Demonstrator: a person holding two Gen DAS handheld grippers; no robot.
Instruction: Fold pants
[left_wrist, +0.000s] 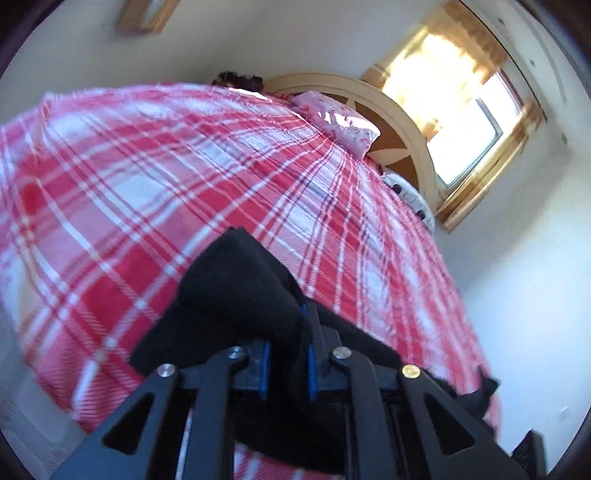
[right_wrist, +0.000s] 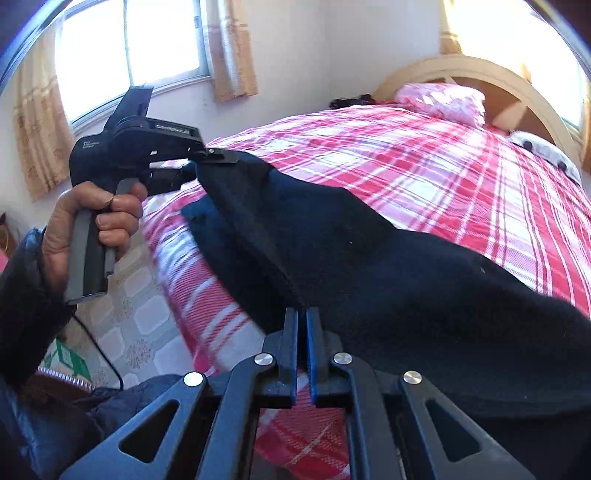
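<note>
The black pants (right_wrist: 369, 258) hang stretched over the near edge of the bed, whose red plaid bedspread (left_wrist: 147, 177) lies bare toward the far headboard (right_wrist: 480, 74). Only the right wrist view shows the left gripper (right_wrist: 218, 157) pinching their far-left corner. The right gripper (right_wrist: 302, 321) is clenched on the dark, matte cloth.

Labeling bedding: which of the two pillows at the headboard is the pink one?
The pink pillow lies nearer the middle of the headboard. The other pillow, white with dark spots, sits toward the bed's right edge.
</note>
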